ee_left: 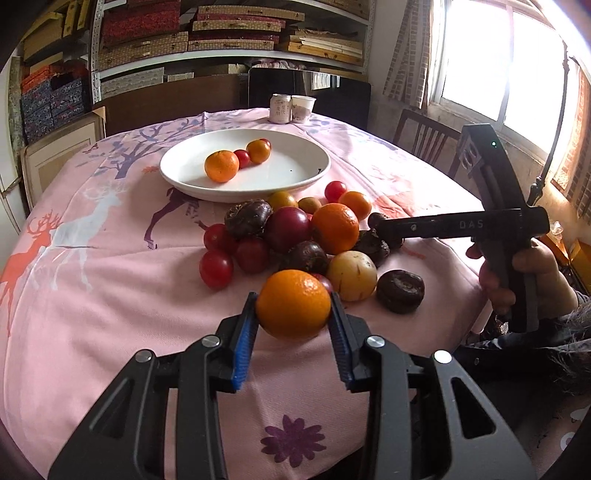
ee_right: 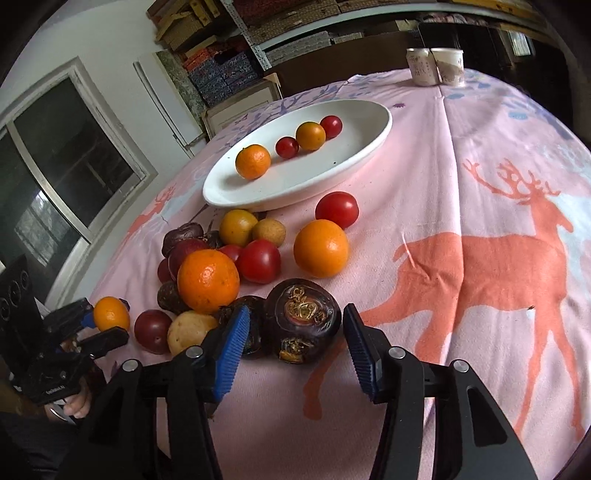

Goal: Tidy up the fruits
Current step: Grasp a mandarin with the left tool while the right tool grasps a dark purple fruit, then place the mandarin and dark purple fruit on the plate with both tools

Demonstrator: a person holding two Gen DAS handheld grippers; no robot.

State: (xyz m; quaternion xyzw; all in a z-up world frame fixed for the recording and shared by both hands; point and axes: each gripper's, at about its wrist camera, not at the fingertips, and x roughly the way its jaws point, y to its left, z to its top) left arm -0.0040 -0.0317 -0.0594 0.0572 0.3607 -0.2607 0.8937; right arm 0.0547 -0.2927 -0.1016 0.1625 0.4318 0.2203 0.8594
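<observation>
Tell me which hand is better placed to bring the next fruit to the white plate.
Left, probably. The left gripper is already shut on an orange. The right gripper only straddles a dark fruit, jaws apart. The plate lies ahead.

Pink cloth, cups and crowded shelves

A pink tablecloth printed with coral deer and purple trees (ee_left: 92, 288) covers the table. At its far edge a small pale can (ee_left: 279, 108) and a white paper cup (ee_left: 303, 108) stand side by side. Behind them, metal shelving stacked with woven boxes (ee_left: 229, 33); a dark wooden chair (ee_left: 428, 140) stands by the bright window (ee_left: 491, 74).
</observation>
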